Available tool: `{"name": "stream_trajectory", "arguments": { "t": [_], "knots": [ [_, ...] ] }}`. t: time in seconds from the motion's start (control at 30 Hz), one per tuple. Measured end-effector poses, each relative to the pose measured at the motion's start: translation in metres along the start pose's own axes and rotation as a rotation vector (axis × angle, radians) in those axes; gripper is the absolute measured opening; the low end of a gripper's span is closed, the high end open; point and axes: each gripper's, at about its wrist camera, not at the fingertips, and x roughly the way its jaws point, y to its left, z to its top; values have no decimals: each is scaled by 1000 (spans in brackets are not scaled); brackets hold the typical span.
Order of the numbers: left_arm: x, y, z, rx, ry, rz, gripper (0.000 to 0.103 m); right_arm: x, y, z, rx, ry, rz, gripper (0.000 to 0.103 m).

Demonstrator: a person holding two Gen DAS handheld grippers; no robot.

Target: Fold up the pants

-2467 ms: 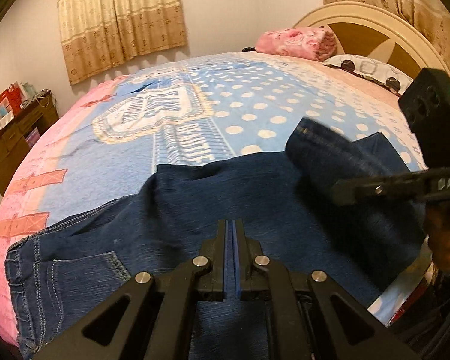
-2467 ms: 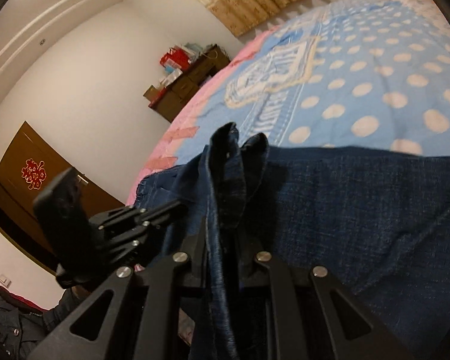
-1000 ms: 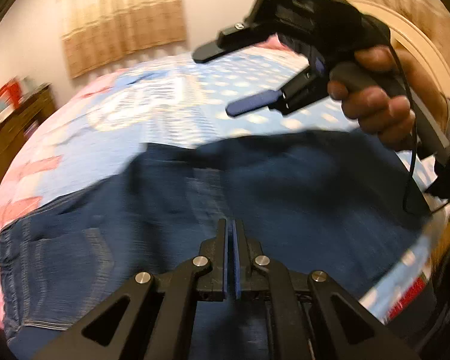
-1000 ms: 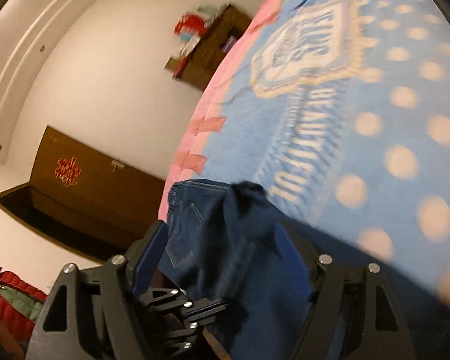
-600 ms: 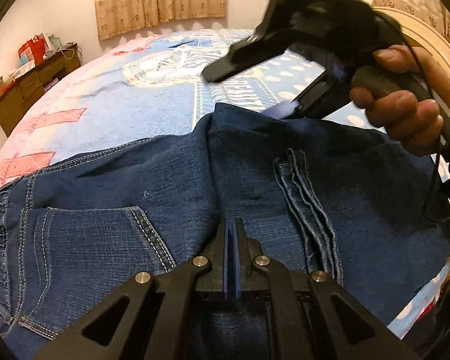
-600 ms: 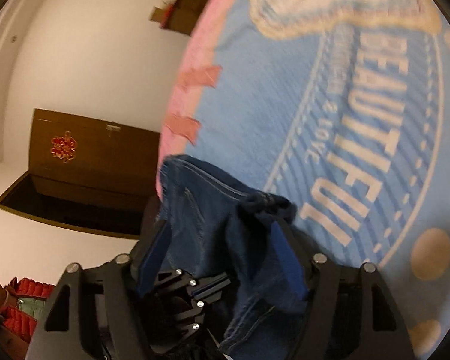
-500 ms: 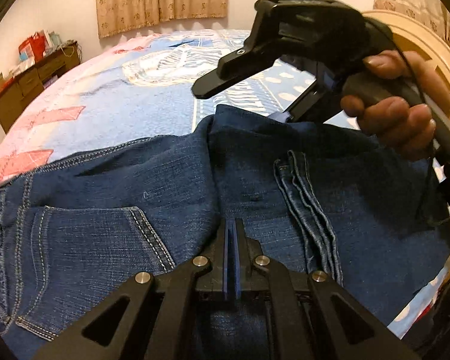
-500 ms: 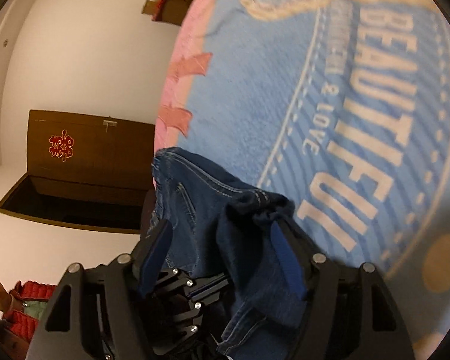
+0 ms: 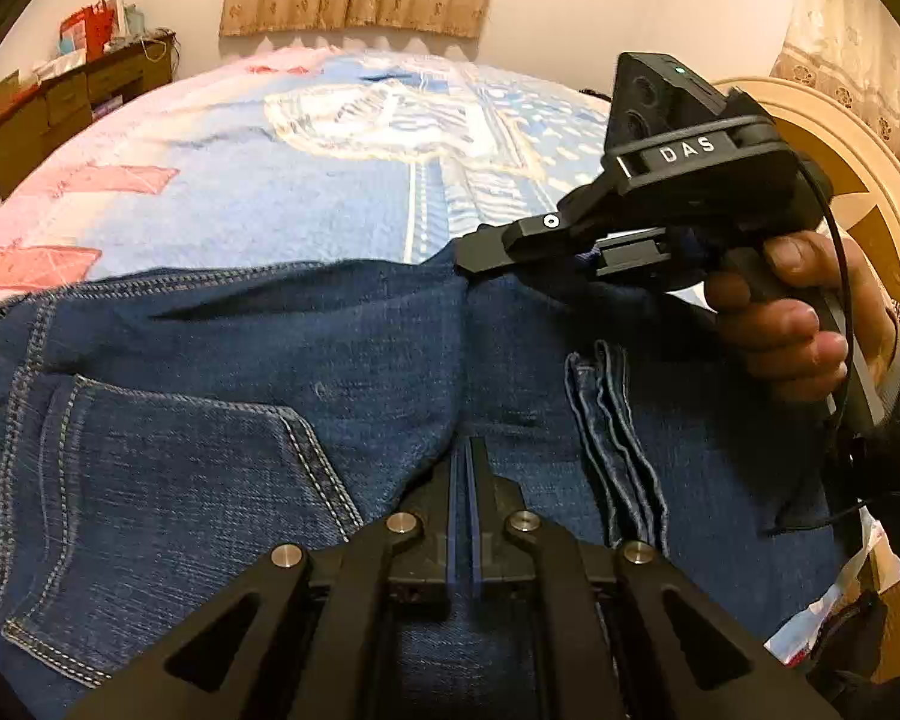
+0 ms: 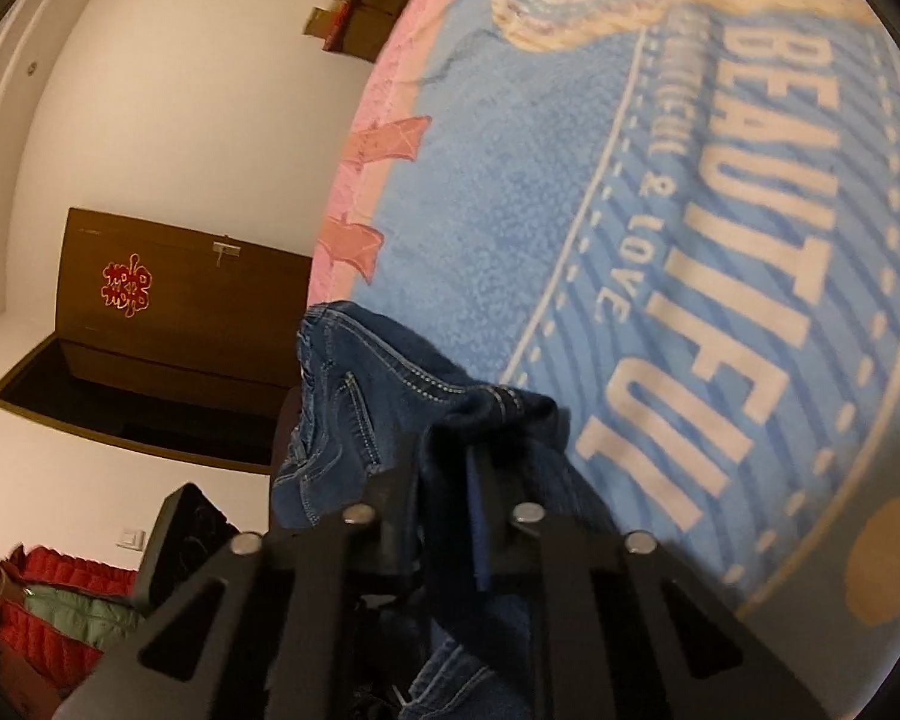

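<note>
Dark blue jeans point(image 9: 222, 396) lie across the near edge of the bed, back pocket at the left, a leg hem point(image 9: 612, 420) folded over onto them at the right. My left gripper point(image 9: 465, 450) is shut and rests low over the jeans' middle; whether it pinches cloth I cannot tell. My right gripper point(image 9: 486, 255) is at the jeans' far edge, held by a hand. In the right wrist view the right gripper point(image 10: 450, 468) is shut on a bunched fold of the jeans point(image 10: 402, 384).
The bed carries a blue and pink printed blanket point(image 9: 306, 192) with white lettering point(image 10: 768, 252). A cream headboard point(image 9: 870, 192) is at the right. A wooden dresser point(image 9: 72, 102) stands at the far left wall. A brown door point(image 10: 168, 312) is beyond the bed's foot.
The right gripper, open above the jeans a second ago, came down to their far edge and closed on a fold. The left gripper stayed shut in place.
</note>
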Motion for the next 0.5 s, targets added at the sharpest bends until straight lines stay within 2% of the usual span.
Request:
{"name": "stream_trajectory", "arguments": {
  "t": [0.07, 0.13, 0.2, 0.27, 0.37, 0.47, 0.5],
  "knots": [
    [-4, 5, 1, -8, -16, 6, 3, -8, 14, -1, -47, -48, -1, 8],
    [-6, 10, 2, -22, -26, -3, 3, -25, 27, -2, -77, -132, 7, 6],
    [-5, 15, 2, -31, -24, -6, 3, -37, 27, -2, -74, -162, 39, 6],
    [-2, 18, 1, -31, -18, -2, 3, -47, 15, 3, -45, -204, -36, 5],
    [-1, 17, 2, -18, -21, 9, 3, -51, -4, 7, -6, -193, -79, 5],
    [0, 9, 2, -19, -22, 11, 3, -46, -1, 3, 2, -128, 8, 11],
    [-1, 4, 0, -21, -22, 8, 3, -45, 4, 1, -8, -119, 10, 29]
  ]
}}
